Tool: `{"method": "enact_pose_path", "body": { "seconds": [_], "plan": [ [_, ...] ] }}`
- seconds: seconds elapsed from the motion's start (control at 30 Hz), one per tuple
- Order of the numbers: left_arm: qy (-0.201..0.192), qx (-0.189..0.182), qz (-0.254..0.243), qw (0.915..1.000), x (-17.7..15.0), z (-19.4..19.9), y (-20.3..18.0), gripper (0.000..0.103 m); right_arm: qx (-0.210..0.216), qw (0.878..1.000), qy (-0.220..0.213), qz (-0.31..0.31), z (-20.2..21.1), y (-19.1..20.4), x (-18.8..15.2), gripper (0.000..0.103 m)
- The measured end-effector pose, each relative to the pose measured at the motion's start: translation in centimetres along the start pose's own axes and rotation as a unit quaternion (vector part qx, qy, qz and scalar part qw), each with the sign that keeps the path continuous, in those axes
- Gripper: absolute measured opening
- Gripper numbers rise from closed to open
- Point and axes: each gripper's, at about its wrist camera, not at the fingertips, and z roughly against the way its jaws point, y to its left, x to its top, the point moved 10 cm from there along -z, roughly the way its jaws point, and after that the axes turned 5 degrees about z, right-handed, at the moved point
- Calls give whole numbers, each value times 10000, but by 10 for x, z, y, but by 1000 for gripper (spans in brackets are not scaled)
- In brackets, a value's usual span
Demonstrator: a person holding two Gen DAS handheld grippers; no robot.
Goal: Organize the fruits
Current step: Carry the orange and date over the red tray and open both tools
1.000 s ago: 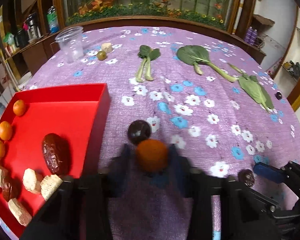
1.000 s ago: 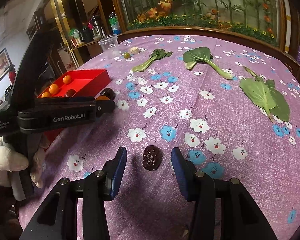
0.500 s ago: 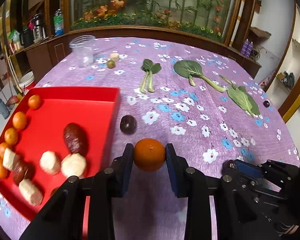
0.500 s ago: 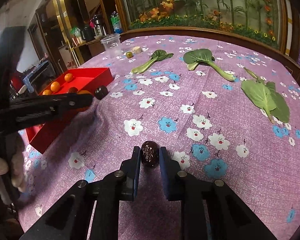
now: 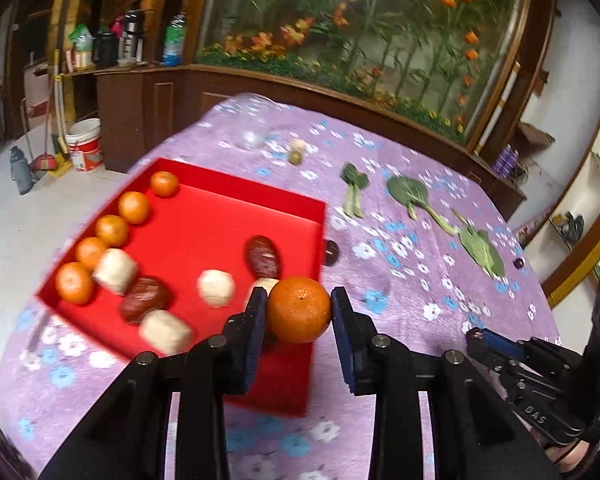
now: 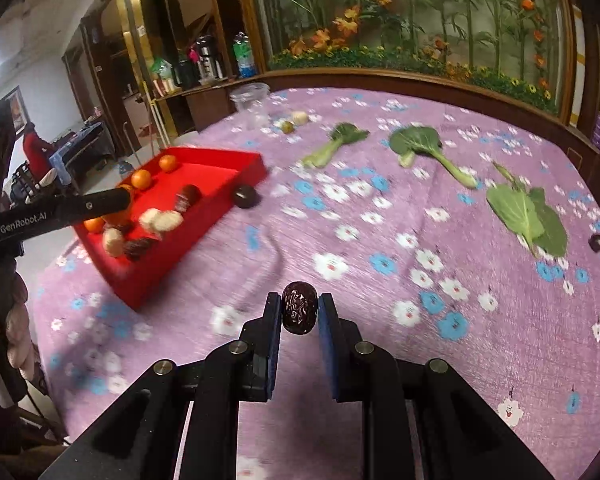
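Two grips: orange [image 5: 299,309] between left gripper [image 5: 299,312] fingers, date [image 6: 299,307] between right gripper [image 6: 299,312] fingers.

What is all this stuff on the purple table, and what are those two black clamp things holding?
Tray: one, red, left side of the table.
Small oranges: five, orange, in a row along the tray's left wall.
Pale chunks: at least three, whitish, in the tray.
Dates in tray: two, dark red.
Dark round fruit: one, on the cloth beside the tray's right wall.
Leafy greens: about three, green, far right of the cloth.
Plastic cup: one, clear, far edge.
Tablecloth: purple, flowered.
Left gripper: shut on an orange, near the tray's corner.
Right gripper: shut on a date, above the cloth.
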Motion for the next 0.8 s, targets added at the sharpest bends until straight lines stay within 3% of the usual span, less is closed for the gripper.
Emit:
{"method": "enact_pose_path", "body": {
  "seconds": [0.2,0.37,0.57,0.8],
  "plan": [
    [-332,547,25,9979,9,18,37,31,240,9992,-230,243,14,42,34,20],
    [-386,835,-80,9957,11,17,55,32,525,9977,-316,272,12,74,77,20],
    [-325,1109,-254,9930,26,-3,70,32,698,9972,-8,273,-31,98,106,21],
    [-76,1278,-251,9915,41,-41,88,32,778,9962,388,-73,-93,102,113,21]
  ]
}}
